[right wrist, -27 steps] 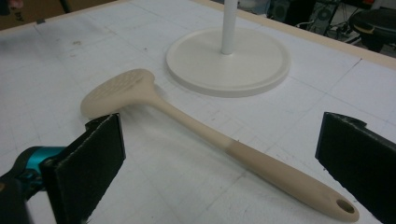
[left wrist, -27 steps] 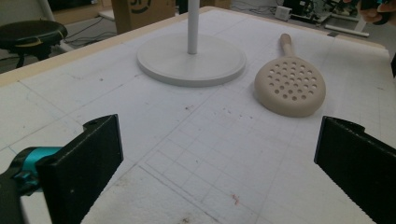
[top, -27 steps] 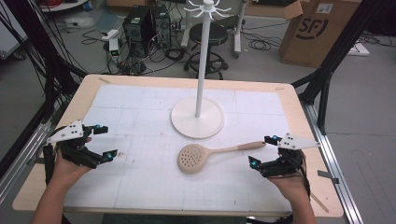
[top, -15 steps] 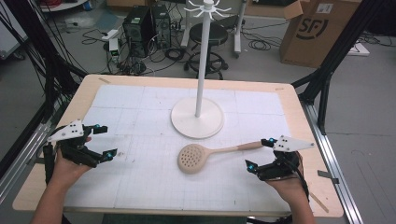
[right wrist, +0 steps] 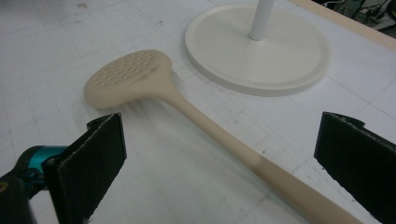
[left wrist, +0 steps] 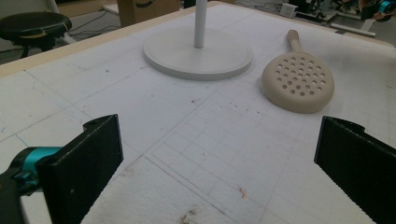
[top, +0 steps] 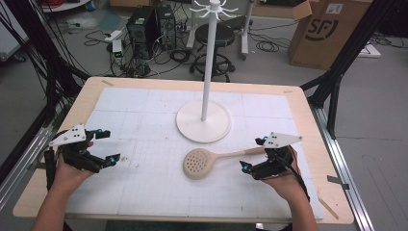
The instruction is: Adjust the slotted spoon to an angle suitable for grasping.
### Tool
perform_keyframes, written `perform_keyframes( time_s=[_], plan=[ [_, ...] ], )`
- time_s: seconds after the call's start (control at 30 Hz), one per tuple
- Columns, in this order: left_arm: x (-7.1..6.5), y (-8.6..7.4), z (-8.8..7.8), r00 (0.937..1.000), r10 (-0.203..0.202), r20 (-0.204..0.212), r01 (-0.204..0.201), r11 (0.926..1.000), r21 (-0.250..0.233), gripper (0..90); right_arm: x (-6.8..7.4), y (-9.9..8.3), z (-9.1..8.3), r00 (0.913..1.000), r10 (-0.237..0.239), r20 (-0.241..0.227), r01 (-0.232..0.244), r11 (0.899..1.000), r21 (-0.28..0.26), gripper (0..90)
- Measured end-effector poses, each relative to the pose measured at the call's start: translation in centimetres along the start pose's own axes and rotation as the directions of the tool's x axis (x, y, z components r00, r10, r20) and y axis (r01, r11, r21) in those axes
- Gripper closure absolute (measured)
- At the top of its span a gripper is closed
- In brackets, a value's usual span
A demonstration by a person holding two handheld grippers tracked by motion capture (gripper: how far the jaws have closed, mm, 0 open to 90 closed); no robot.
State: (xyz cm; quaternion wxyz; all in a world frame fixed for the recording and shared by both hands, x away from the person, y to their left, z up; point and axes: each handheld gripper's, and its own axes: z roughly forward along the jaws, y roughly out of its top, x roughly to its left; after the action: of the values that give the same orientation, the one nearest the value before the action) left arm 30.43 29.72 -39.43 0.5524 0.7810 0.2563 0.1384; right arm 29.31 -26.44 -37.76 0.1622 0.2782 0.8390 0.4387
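- The slotted spoon (top: 211, 160) lies flat on the white gridded mat (top: 144, 115) of the table (top: 308, 125), its perforated round head toward the person's left and its handle running toward the right.
- Its head sits just in front of the round base of the white rack stand (top: 204, 120) — near it, not touching.
- The right gripper (top: 253, 154) is at the handle's end; in the right gripper view the handle passes between its two fingers (right wrist: 93, 163), which stand wide apart and do not press on it.
- Whether those fingers rest on the mat cannot be told.
- The left gripper (top: 107, 147) is over the left part of the mat, well apart from the spoon, pointing toward it — its fingers (left wrist: 88, 163) are spread wide with only bare mat between them.
- The stand's pole rises from the base to a crown of hooks at the top of the high view.
- Behind the table are a black stool (top: 219, 36) and a cardboard box (top: 327, 31) on the floor.
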Motion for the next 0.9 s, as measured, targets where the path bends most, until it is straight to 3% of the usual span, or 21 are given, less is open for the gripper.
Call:
perform_keyframes(
  time_s=[0.1, 0.17, 0.2, 0.27, 0.47, 0.53, 0.57, 0.63, 0.7, 0.77, 0.8, 0.9],
  plan=[
    [0.0, 0.0, 0.0, 1.0000, 0.001, -0.001, -0.001, 1.0000, -0.002, 1.7, 0.1, 0.6, 0.8, 0.9998, -0.014, -0.011, 0.014, 1.000, 0.024, 0.8],
    [0.0, 0.0, -0.1, 1.0000, 0.001, -0.001, -0.001, 1.0000, -0.003, 1.7, 0.2, 1.8, 2.2, 0.9992, -0.032, -0.025, 0.034, 0.996, 0.084, 1.0],
    [0.0, 0.0, -0.1, 1.0000, 0.000, -0.002, 0.000, 1.0000, -0.005, 1.7, 0.2, 1.8, 2.2, 0.9992, -0.032, -0.025, 0.034, 0.996, 0.084, 1.0],
    [0.1, 0.0, -0.2, 1.0000, -0.002, -0.004, 0.002, 1.0000, -0.009, 1.7, 0.1, 2.9, 3.6, 0.9973, -0.051, -0.052, 0.058, 0.988, 0.142, 4.1],
    [0.2, 0.0, -0.2, 1.0000, -0.002, -0.002, 0.002, 1.0000, -0.008, 1.7, 0.0, 4.0, 5.4, 0.9951, -0.074, -0.065, 0.086, 0.973, 0.213, 4.7],
    [0.2, 0.0, -0.1, 1.0000, -0.005, -0.002, 0.005, 1.0000, -0.006, 1.7, 0.2, 4.4, 6.4, 0.9911, -0.110, -0.075, 0.127, 0.954, 0.272, 5.3],
    [0.1, 0.0, -0.1, 1.0000, -0.003, -0.003, 0.003, 1.0000, -0.003, 1.7, 0.2, 4.4, 6.4, 0.9911, -0.110, -0.075, 0.127, 0.954, 0.272, 5.3],
    [0.1, 0.0, -0.1, 1.0000, 0.002, -0.004, -0.002, 1.0000, -0.005, 1.7, 0.6, 4.7, 7.3, 0.9865, -0.142, -0.082, 0.161, 0.933, 0.322, 7.1],
    [0.1, 0.0, -0.2, 1.0000, 0.002, -0.004, -0.002, 1.0000, -0.006, 1.7, 0.6, 4.7, 7.6, 0.9845, -0.152, -0.087, 0.173, 0.928, 0.331, 7.2],
    [0.1, 0.0, -0.2, 1.0000, 0.003, -0.004, -0.003, 1.0000, -0.006, 1.7, 0.7, 4.8, 8.3, 0.9813, -0.166, -0.098, 0.191, 0.909, 0.370, 15.3],
    [0.1, 0.0, -0.2, 1.0000, 0.002, -0.004, -0.002, 1.0000, -0.005, 1.7, 0.7, 4.8, 8.3, 0.9813, -0.166, -0.098, 0.191, 0.909, 0.370, 15.3],
    [0.1, 0.0, -0.1, 1.0000, 0.003, -0.004, -0.003, 1.0000, -0.001, 1.7, 0.8, 4.6, 8.8, 0.9753, -0.173, -0.137, 0.214, 0.891, 0.401, 18.5]
  ],
)
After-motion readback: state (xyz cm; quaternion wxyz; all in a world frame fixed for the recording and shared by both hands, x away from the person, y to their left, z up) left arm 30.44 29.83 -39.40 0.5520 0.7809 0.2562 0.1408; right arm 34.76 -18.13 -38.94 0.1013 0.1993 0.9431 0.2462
